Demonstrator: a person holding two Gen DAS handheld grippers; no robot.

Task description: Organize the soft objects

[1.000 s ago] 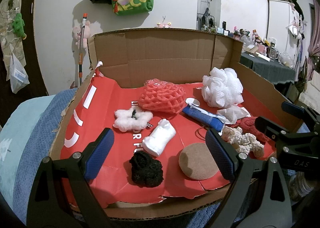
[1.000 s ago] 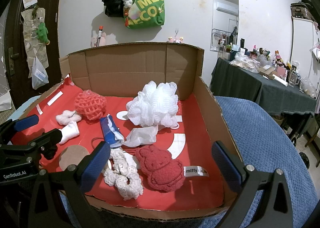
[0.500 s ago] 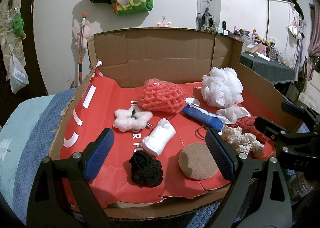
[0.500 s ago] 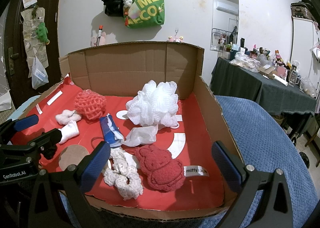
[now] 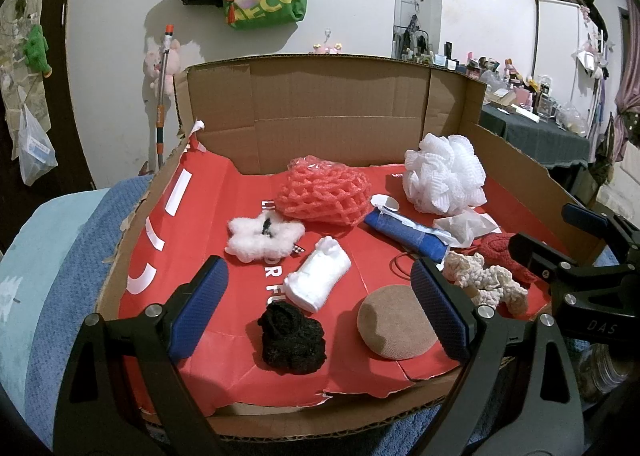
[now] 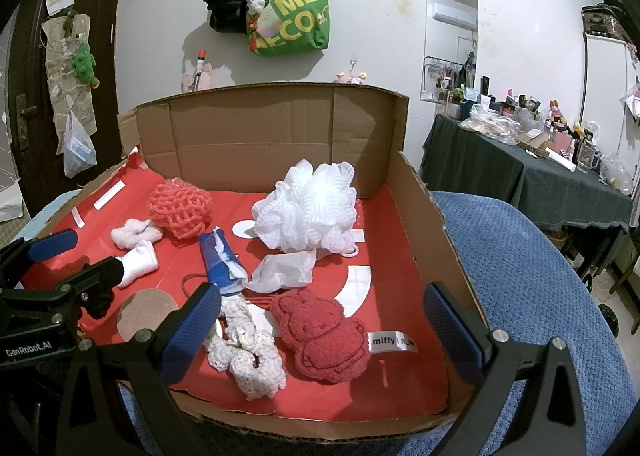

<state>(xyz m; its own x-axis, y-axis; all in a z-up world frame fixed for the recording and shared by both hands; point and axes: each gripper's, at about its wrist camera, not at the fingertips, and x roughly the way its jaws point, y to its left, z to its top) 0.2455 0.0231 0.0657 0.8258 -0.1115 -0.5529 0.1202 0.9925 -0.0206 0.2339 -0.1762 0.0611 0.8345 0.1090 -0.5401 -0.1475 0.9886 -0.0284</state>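
Cardboard box (image 5: 328, 104) w/ red liner holds white loofah (image 5: 444, 176), red plush (image 6: 320, 332), black scrunchie (image 5: 292, 340) etc; left gripper (image 5: 320, 308) & right gripper (image 6: 320, 332) both wide open, empty, touching nothing.

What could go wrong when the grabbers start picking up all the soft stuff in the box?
1. The cream crochet piece lies against the red plush rabbit, so the open right gripper might catch both at once.
2. The thin white bag sits partly under the white bath pouf; pulling one could drag the other.
3. The black knitted piece lies near the torn front edge of the cardboard box, so a clumsy nudge from the open left gripper might push it out.
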